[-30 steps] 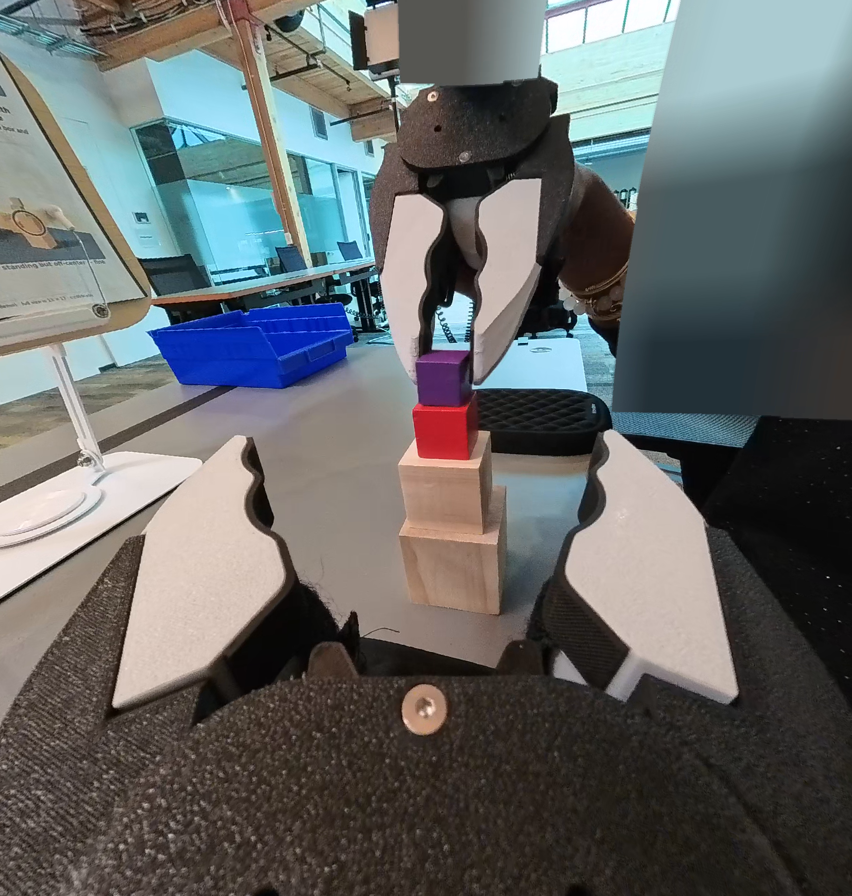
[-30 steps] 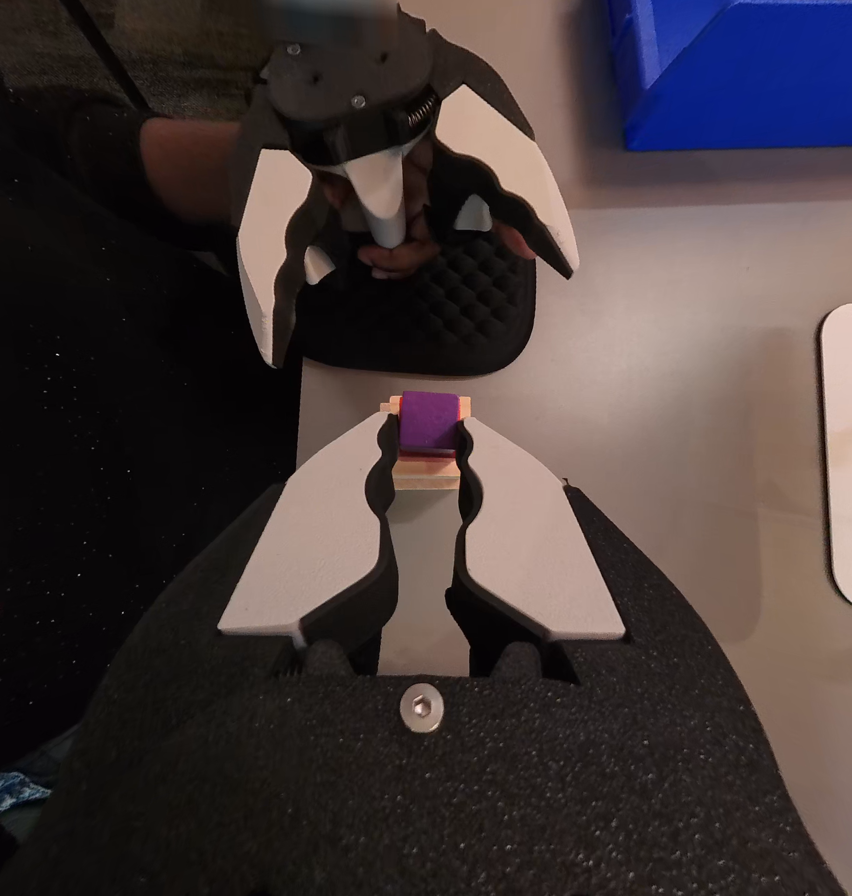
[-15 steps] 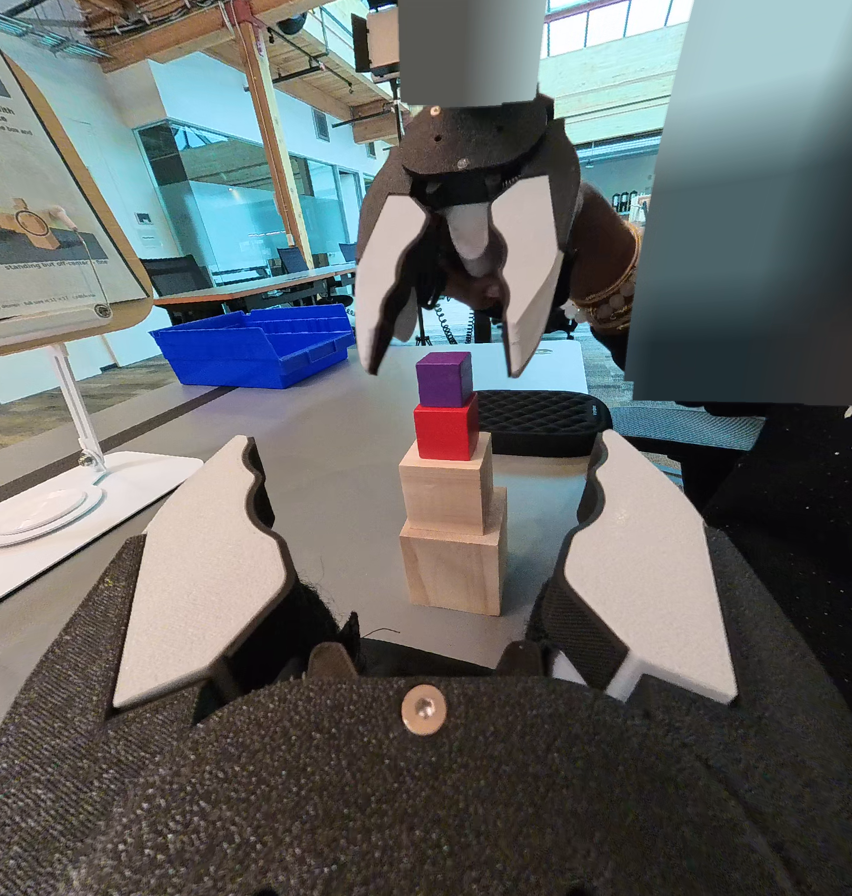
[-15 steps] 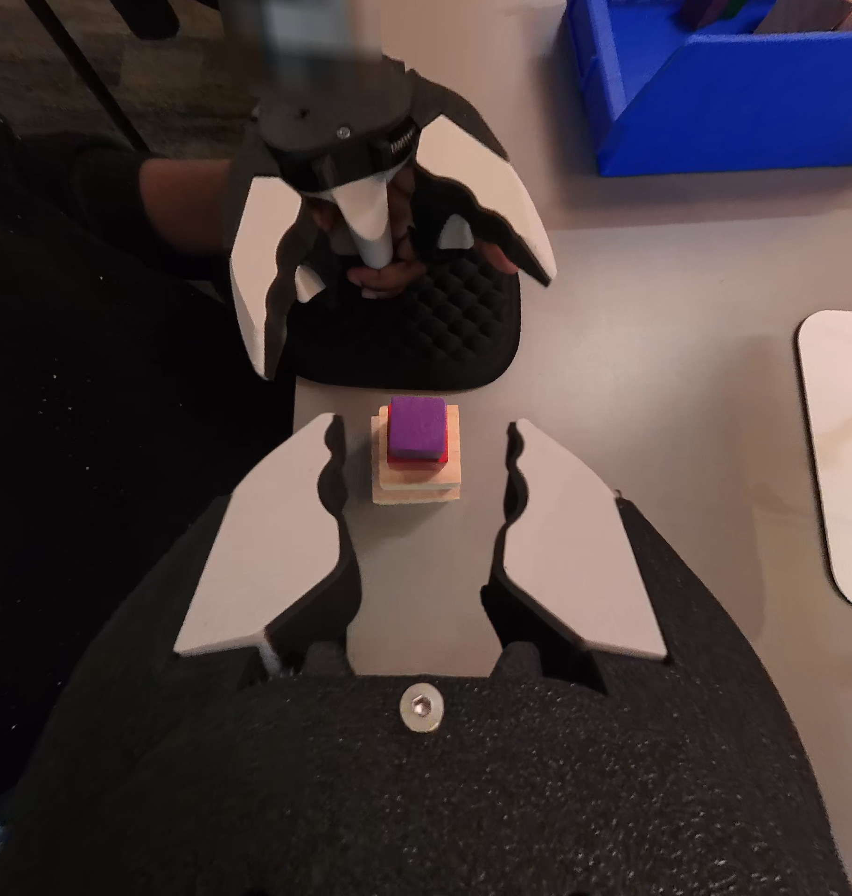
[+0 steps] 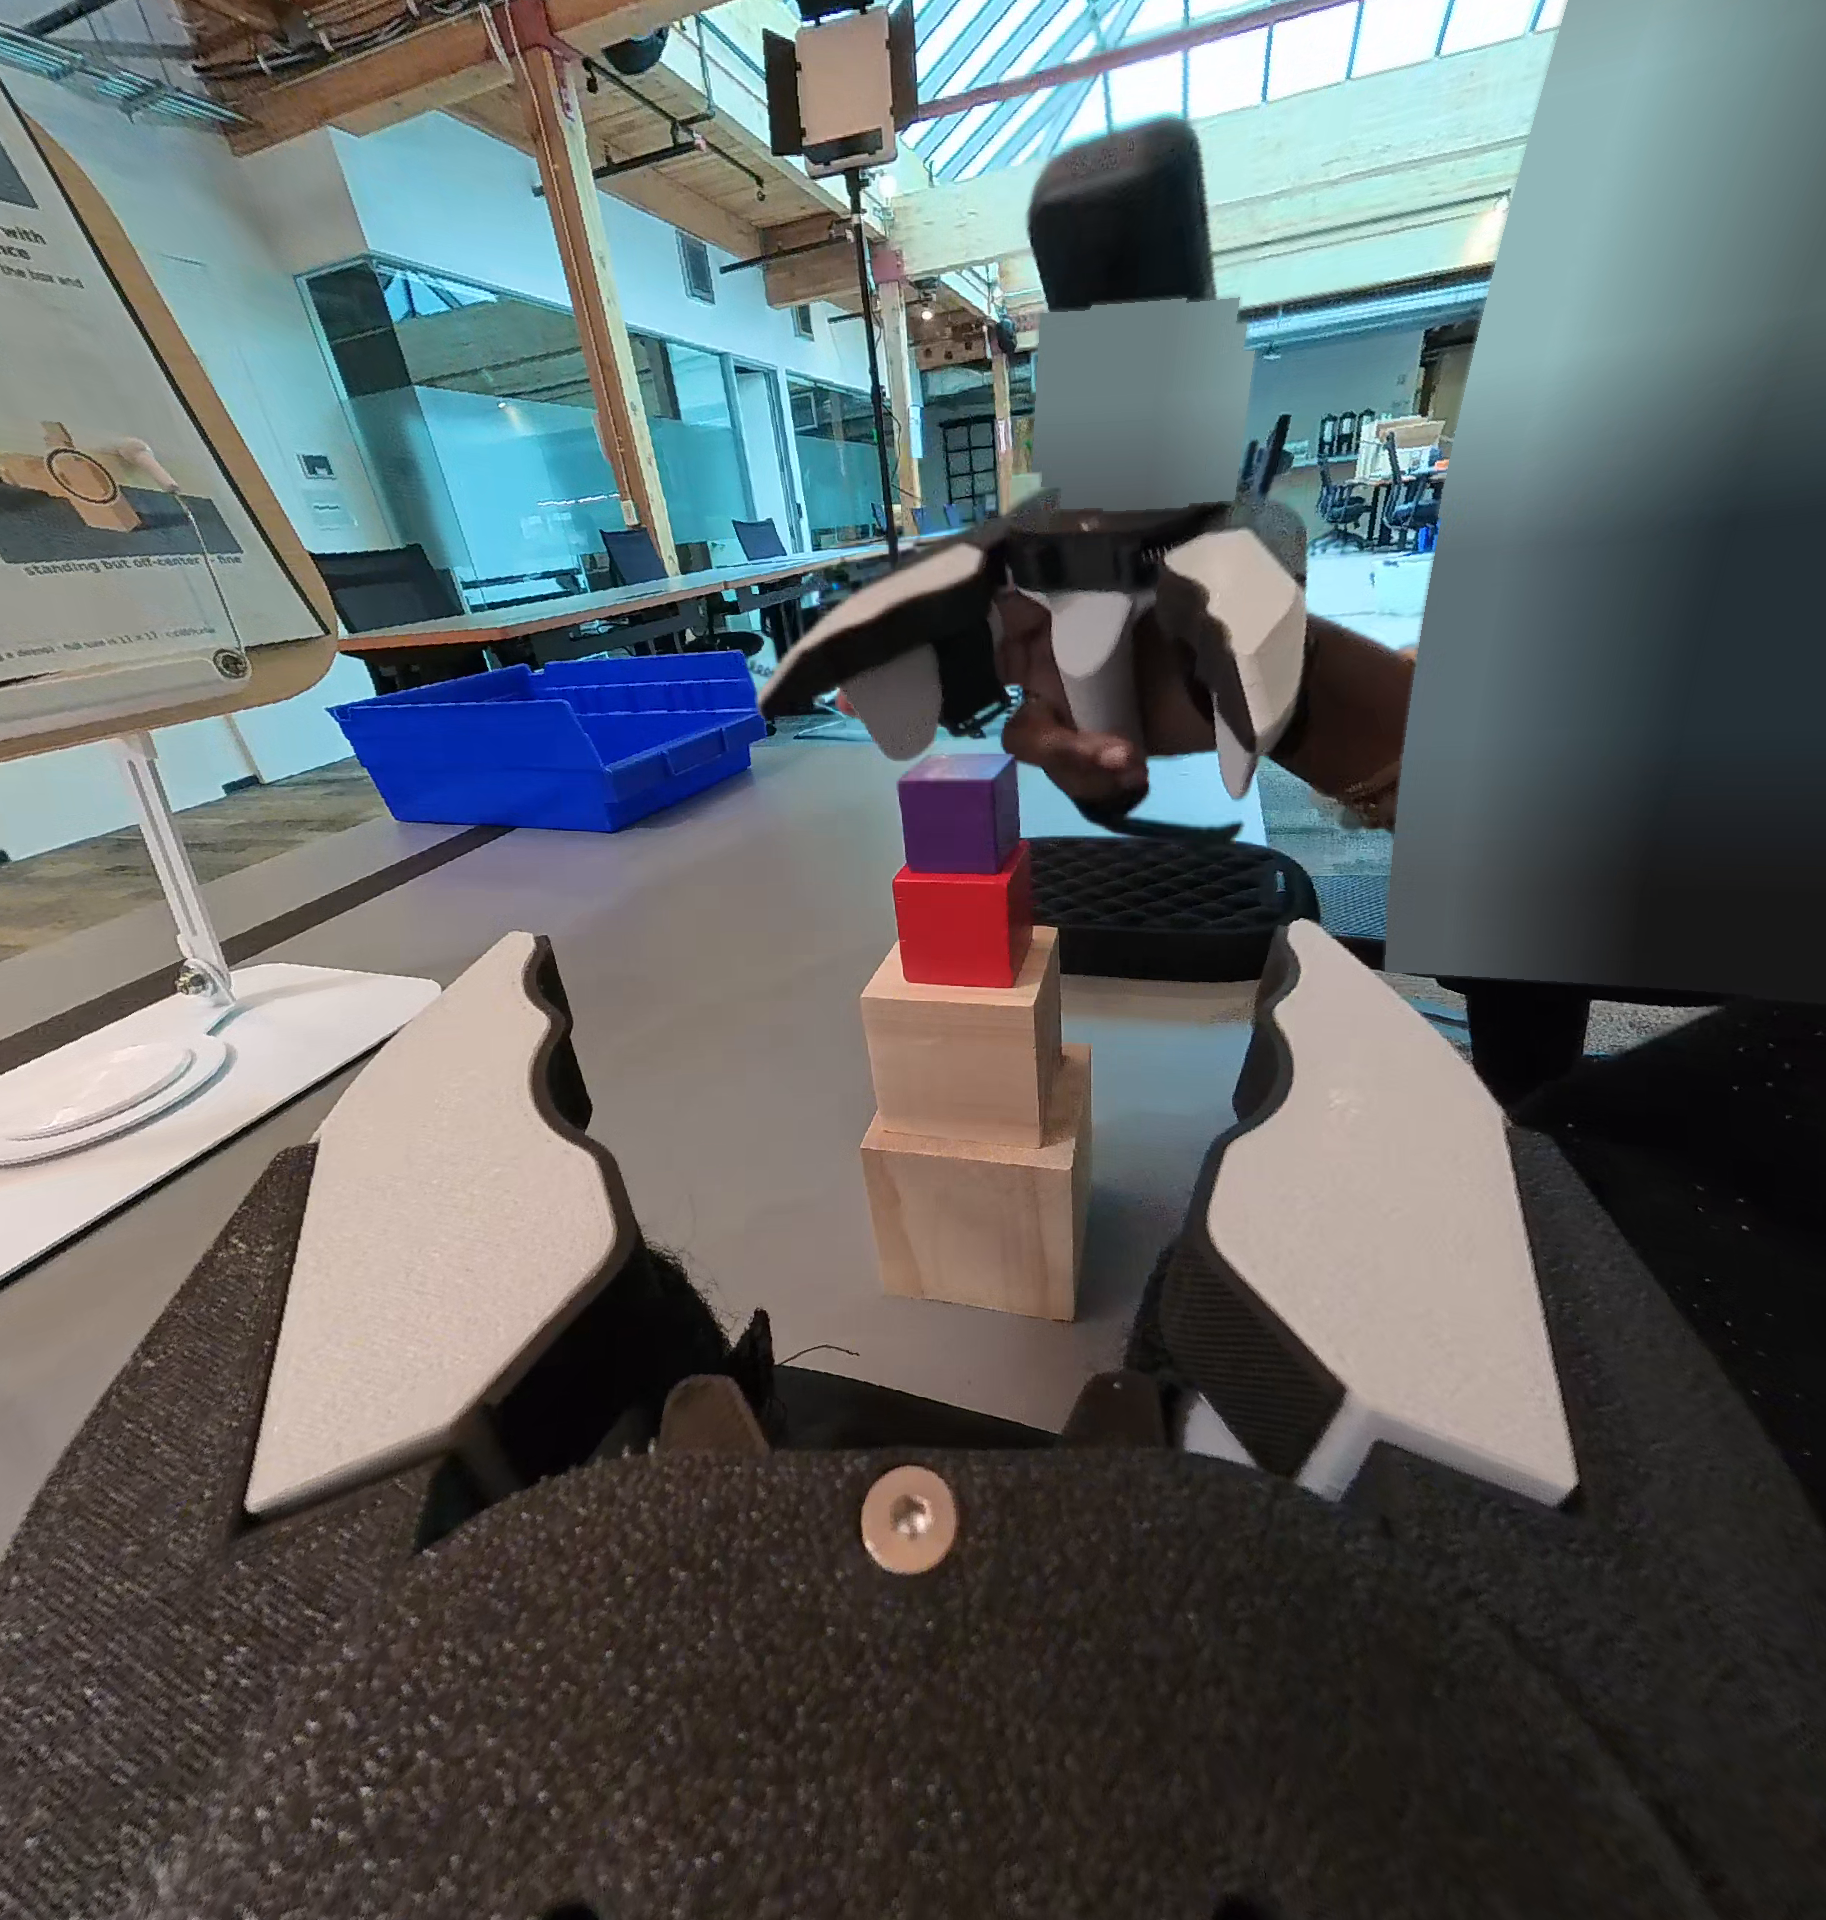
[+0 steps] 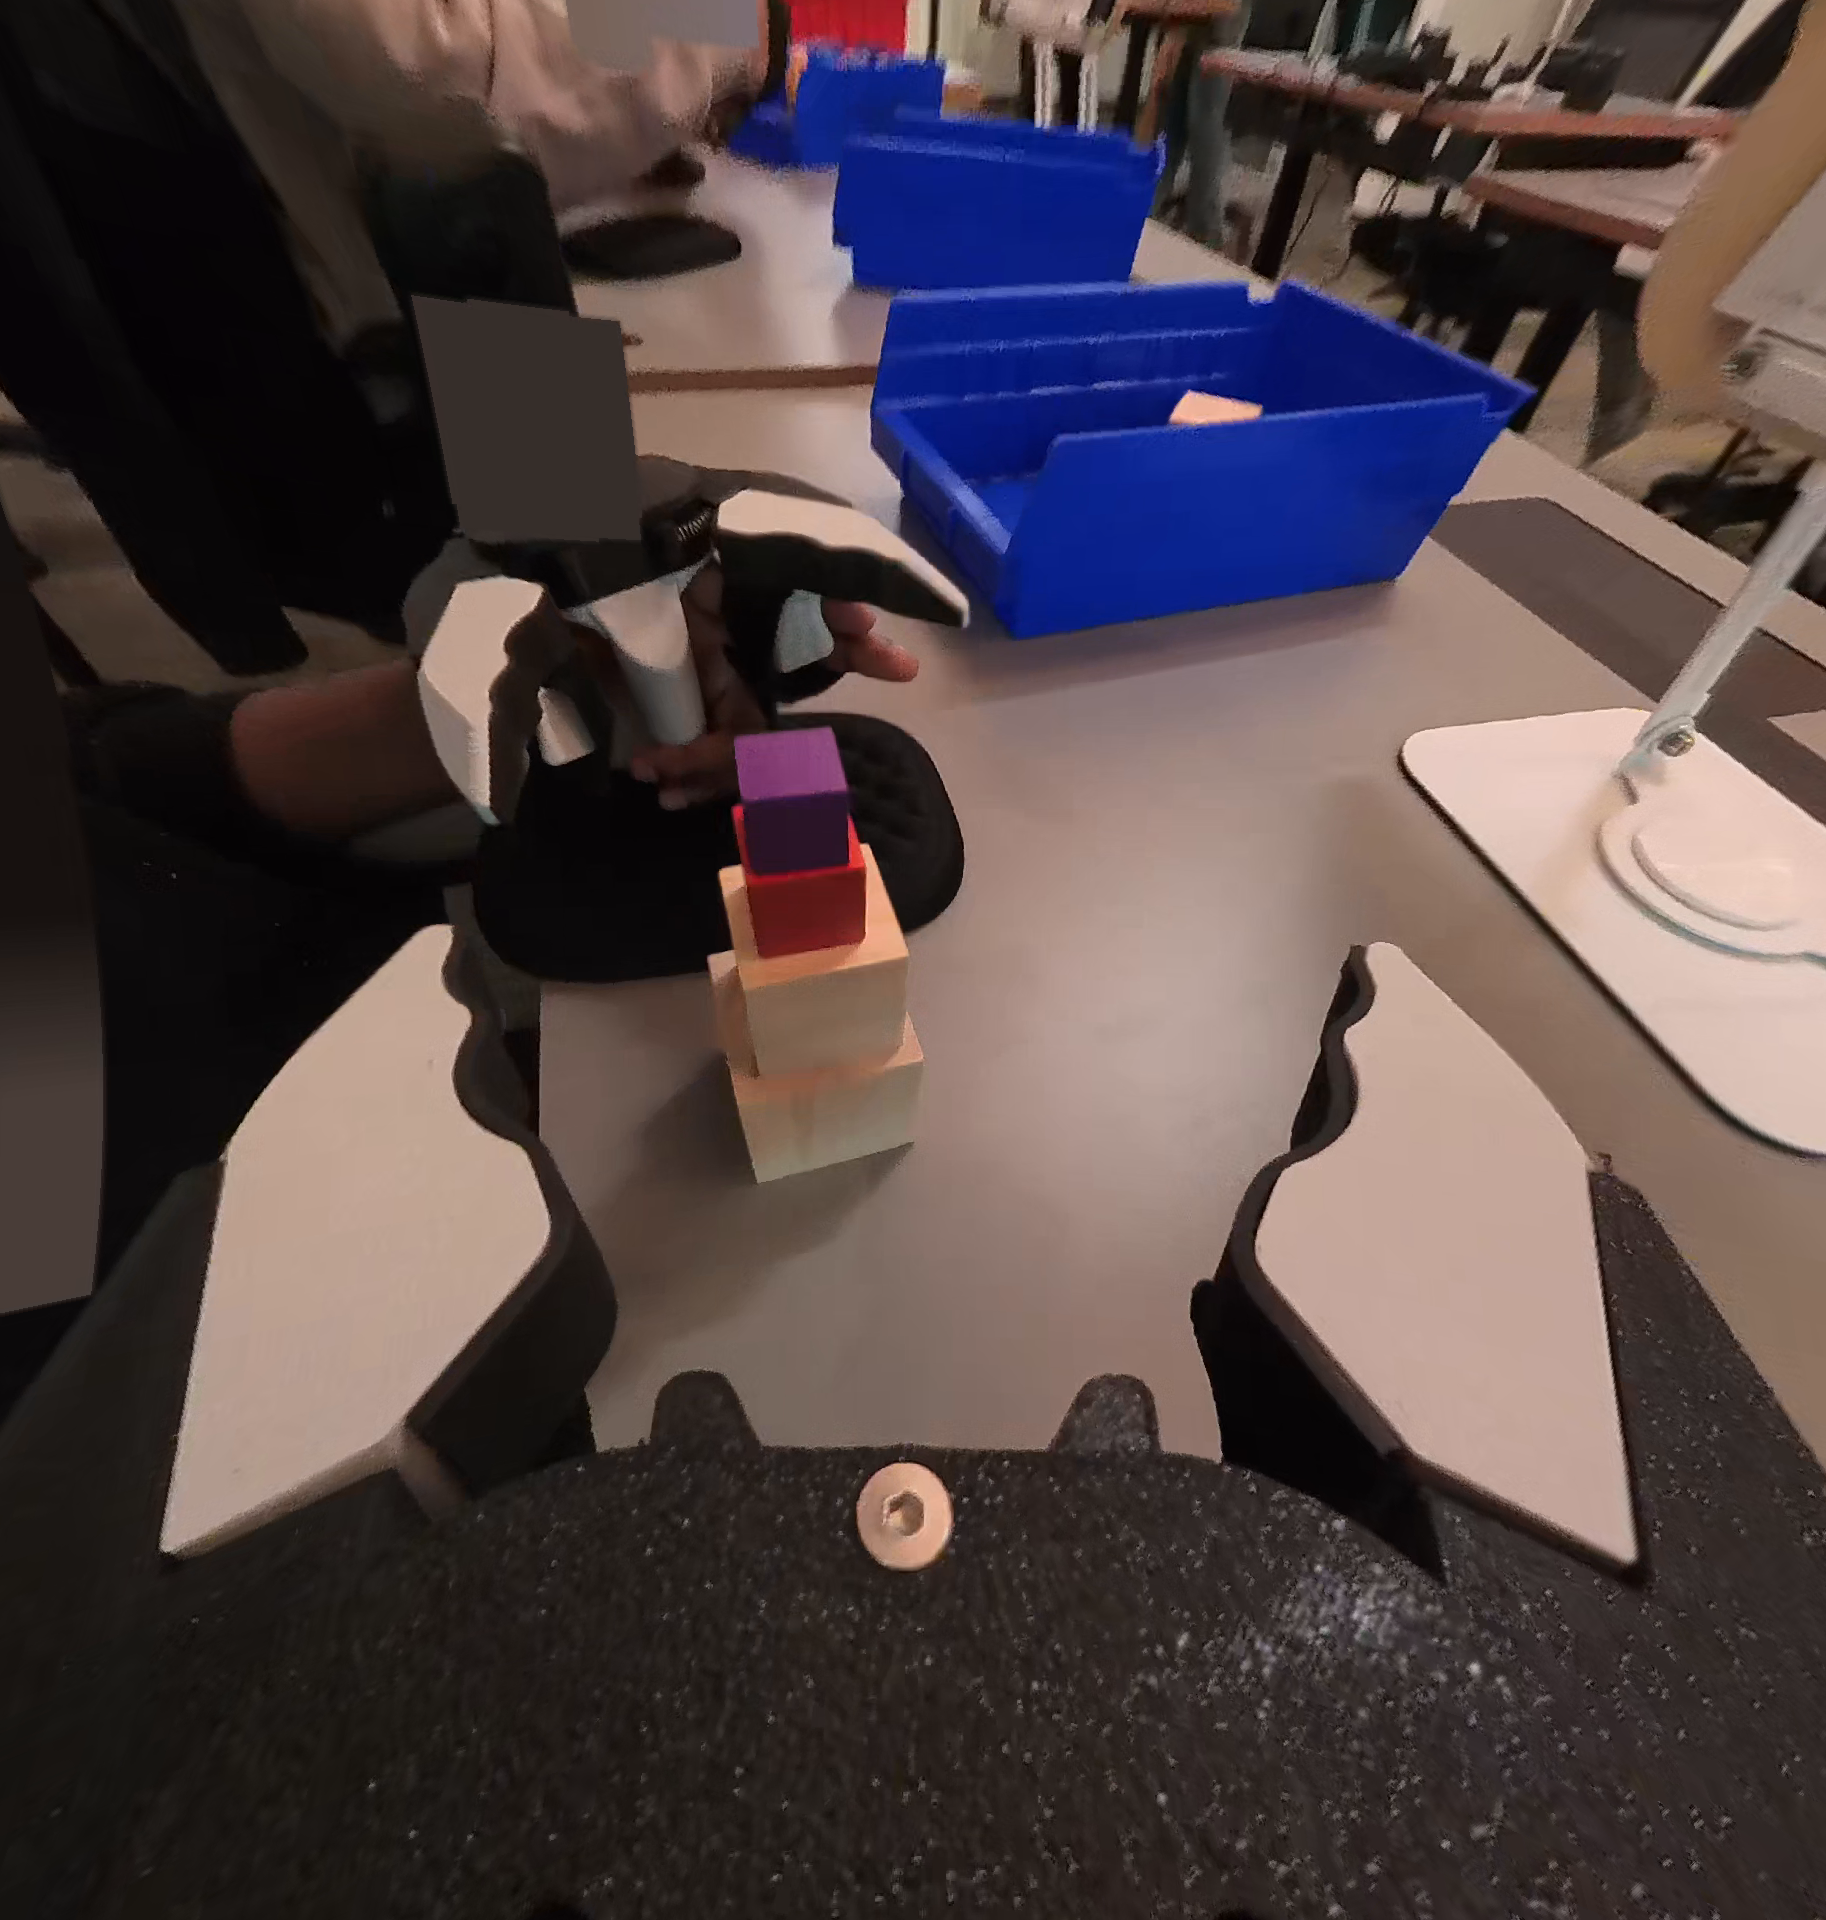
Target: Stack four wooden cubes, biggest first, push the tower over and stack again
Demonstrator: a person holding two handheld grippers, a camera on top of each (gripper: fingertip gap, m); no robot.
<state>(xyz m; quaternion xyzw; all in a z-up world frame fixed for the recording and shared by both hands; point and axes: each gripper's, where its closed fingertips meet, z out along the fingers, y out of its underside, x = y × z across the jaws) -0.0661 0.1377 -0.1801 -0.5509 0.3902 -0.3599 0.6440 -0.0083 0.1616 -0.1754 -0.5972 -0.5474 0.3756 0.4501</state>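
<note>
On the grey table (image 5: 680, 997) a four-block stack is seen in both views: purple cube (image 5: 959, 812) on red cube (image 5: 961, 928) on two wooden blocks (image 5: 966, 1174). Left gripper (image 5: 914, 1049) is spread wide, empty, stack between its fingers but untouched. Right gripper (image 6: 914, 1049) is likewise wide open and empty, stack ahead. Only the right view shows inside the blue bin (image 6: 1189, 520): a wooden piece (image 6: 1212, 408). Black mat (image 5: 1158, 904) lies behind the stack.

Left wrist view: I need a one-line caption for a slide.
Open left tongs face a stack of purple block, red block and two wooden blocks; open right tongs hover beyond.
</note>
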